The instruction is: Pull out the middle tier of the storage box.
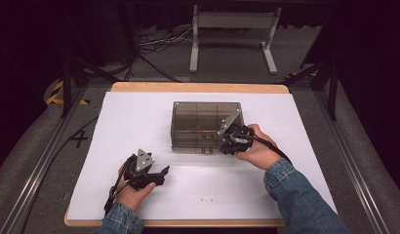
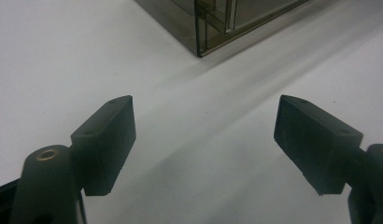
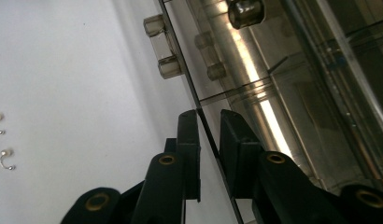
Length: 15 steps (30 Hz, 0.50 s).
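1. While the right gripper (image 1: pixel 227 141) sits at the near right corner of the smoked clear plastic box (image 1: pixel 206 126), we see in the right gripper view that its jaws stand on either side of a thin clear panel edge (image 3: pixel 204 128) of the box, nearly pressed together; we cannot tell for certain that the pads bite on it.
2. We judge the step in hand to be gripping this panel, probably the lid or a front flap, to swing it. To do it well we keep the pinch square on the edge, squeeze gently since thin plastic can slip or flex, and move along the arc that the hinge allows rather than pulling straight.
3. The left gripper (image 1: pixel 161 173) rests in front of the box and to its left, jaws spread wide with nothing between them; we could bring it to the box to steady it.
4. The box stands on the white table (image 1: pixel 139 117), long axis running left to right, its latch side (image 1: pixel 206 148) facing us.
5. Two small pearl hooks (image 3: pixel 3 158) lie in front of the box, well apart from it.
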Motion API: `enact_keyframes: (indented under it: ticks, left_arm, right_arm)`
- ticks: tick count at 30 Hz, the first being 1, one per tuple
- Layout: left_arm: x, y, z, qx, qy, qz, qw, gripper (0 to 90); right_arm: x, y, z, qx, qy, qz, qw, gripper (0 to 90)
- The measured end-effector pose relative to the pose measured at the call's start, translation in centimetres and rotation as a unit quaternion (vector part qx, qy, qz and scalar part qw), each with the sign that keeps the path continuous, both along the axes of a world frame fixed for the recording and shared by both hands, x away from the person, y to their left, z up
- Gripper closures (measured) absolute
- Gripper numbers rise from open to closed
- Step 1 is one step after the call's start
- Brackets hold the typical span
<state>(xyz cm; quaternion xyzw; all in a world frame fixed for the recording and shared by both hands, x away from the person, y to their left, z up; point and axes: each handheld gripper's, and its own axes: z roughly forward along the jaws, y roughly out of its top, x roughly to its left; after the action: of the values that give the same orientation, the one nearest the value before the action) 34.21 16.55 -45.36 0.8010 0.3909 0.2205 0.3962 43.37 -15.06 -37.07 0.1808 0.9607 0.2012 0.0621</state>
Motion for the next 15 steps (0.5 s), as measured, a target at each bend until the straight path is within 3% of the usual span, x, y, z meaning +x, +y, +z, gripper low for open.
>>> enact_keyframes:
  ticks: [15]
  left_arm:
    - [0.0,0.2,0.0,-0.009,0.003,0.004,0.9999,21.2]
  right_arm:
    - [-2.2,0.5,0.3,-0.024,-0.013,0.042,0.9987,82.0]
